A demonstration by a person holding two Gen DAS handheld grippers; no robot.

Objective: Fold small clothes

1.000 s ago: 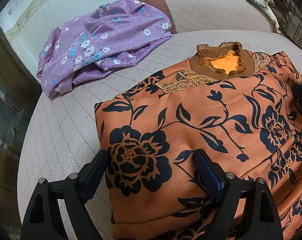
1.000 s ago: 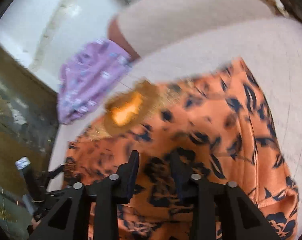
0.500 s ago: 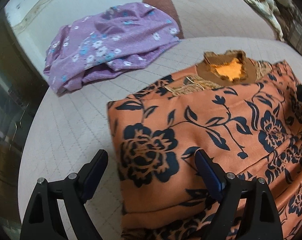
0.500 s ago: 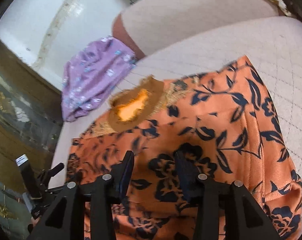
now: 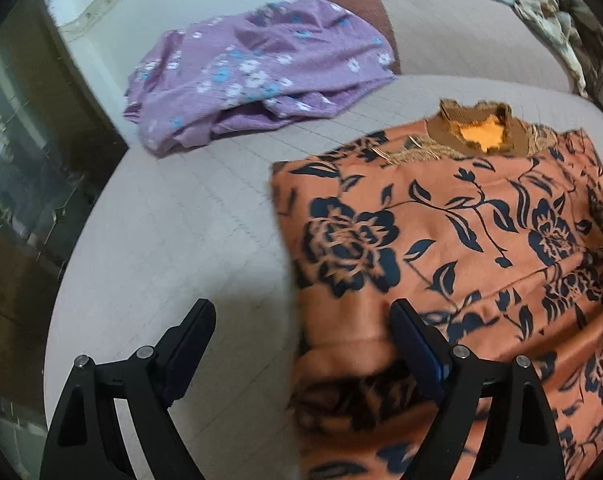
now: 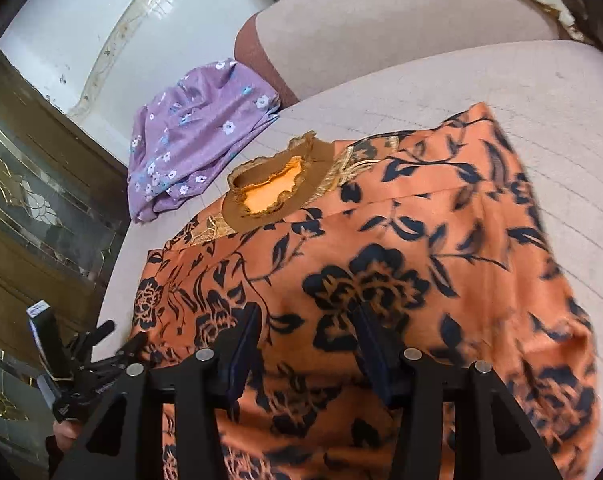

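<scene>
Release after a fold: my left gripper [image 5: 301,344] has slid off the orange floral top [image 5: 441,240] toward its left edge since the earlier frame, and my right gripper's [image 6: 305,344] jaws, narrower then, are opening.

The top lies folded on the quilted sofa cushion [image 5: 181,240], collar [image 6: 277,184] away from me, near the purple floral garment [image 5: 257,68]. My left gripper hangs released, one finger over bare cushion; my right has cloth beneath its jaws, nothing pinched. I judge this fold set; the next move calls for regrasping an edge for the cross-fold.
</scene>
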